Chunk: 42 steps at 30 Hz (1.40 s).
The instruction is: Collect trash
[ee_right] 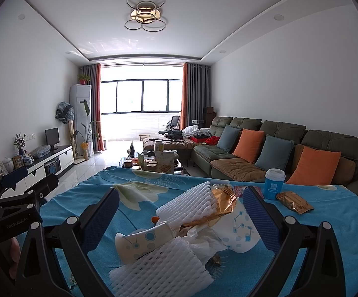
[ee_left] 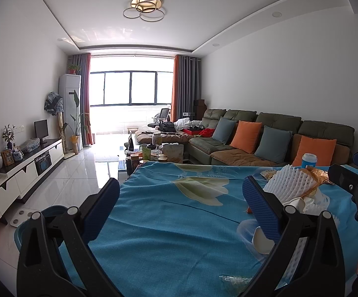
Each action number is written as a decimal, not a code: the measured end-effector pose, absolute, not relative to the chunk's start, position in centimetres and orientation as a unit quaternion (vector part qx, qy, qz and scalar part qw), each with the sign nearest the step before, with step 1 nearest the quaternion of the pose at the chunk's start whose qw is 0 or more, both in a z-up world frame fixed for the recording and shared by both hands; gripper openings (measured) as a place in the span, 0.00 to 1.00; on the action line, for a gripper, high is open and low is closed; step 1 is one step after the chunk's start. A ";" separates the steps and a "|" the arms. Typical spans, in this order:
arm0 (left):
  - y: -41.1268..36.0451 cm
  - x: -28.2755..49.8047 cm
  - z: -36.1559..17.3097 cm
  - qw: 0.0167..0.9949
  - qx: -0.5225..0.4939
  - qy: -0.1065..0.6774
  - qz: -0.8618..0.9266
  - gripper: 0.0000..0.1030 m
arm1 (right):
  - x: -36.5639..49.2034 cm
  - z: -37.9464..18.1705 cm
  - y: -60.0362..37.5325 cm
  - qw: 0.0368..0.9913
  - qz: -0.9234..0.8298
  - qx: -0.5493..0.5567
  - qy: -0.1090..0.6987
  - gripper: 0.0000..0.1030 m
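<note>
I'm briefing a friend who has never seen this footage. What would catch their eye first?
First the trash pile on the blue cloth: white foam netting, crumpled paper cups, a gold wrapper, lying between the open right gripper. Behind it to the right stands a blue cup, with the orange cushions on the sofa beyond. The left gripper is open over bare cloth, left of the pile.

Matt woven cloth (ee_right: 327,222), white foam netting (ee_right: 164,264), glossy gold foil wrapper (ee_right: 295,201).
</note>
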<state>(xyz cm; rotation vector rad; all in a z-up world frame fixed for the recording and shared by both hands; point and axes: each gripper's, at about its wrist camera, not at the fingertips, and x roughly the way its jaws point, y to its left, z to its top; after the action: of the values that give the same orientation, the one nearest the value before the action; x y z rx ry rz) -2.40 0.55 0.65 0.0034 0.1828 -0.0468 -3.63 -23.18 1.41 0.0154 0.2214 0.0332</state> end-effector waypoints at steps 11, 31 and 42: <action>0.6 -2.6 0.4 0.995 0.000 0.092 -0.025 0.95 | -3.5 1.4 -23.1 0.994 0.017 0.008 0.110 0.94; 1.5 -2.8 -3.2 0.971 0.037 0.188 -0.144 0.95 | -3.6 -3.4 -25.8 0.967 0.078 0.062 0.236 0.94; -1.7 -3.7 -7.1 0.928 0.049 0.260 -0.262 0.74 | -4.1 -5.2 -26.4 0.948 0.111 0.104 0.279 0.67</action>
<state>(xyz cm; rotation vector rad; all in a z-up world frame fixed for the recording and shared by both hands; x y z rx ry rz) -3.70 -1.73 -7.11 0.0997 0.5329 -0.5377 -4.08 -26.39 -5.18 0.2107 0.5679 0.2255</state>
